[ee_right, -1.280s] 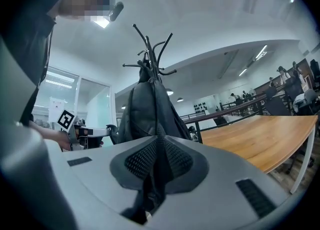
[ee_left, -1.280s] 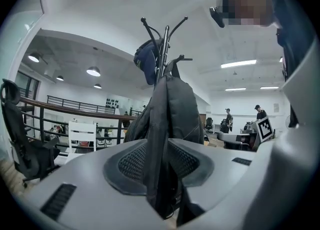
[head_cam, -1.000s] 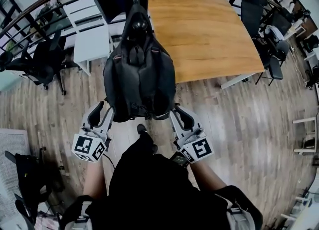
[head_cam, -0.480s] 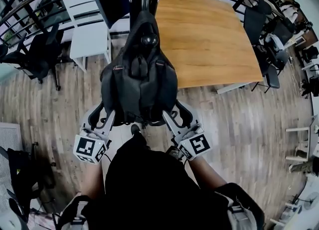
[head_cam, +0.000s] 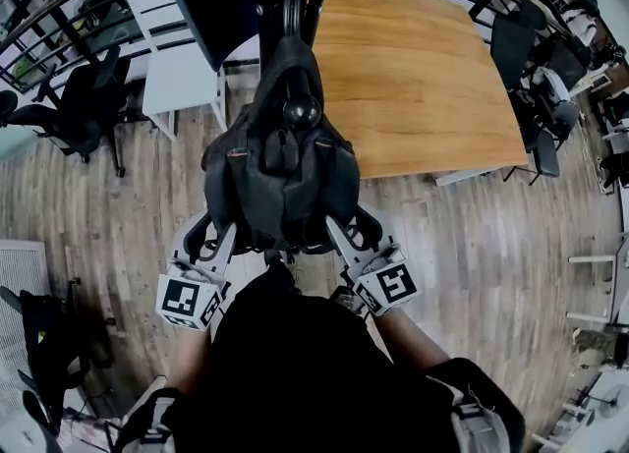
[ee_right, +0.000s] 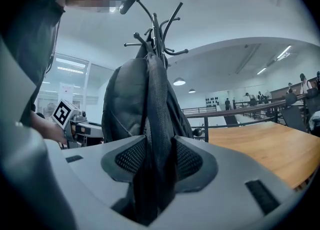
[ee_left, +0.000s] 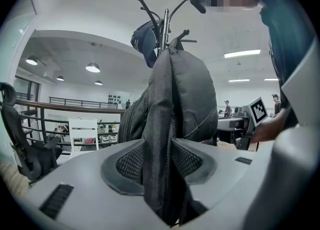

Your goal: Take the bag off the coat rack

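A dark grey backpack (head_cam: 280, 171) hangs from the black coat rack (head_cam: 292, 9), below the rack's ball knob (head_cam: 302, 112). My left gripper (head_cam: 203, 232) is at the bag's lower left side, and in the left gripper view a fold of the bag (ee_left: 180, 89) runs down between its pads (ee_left: 131, 163), which touch it. My right gripper (head_cam: 360, 229) is at the lower right side. Its jaws are closing on a fold of the bag (ee_right: 140, 99), which fills the gap between the pads (ee_right: 187, 160).
A dark blue cap (ee_left: 145, 39) hangs on the rack's hooks (ee_right: 157, 24). A wooden table (head_cam: 413, 58) stands behind the rack to the right, a white chair (head_cam: 182, 78) to the left. Office chairs (head_cam: 84, 112) and a railing (head_cam: 59, 9) lie beyond.
Both grippers have drawn in against the bag's lower sides. The bag and rack have shifted slightly right in the head view.
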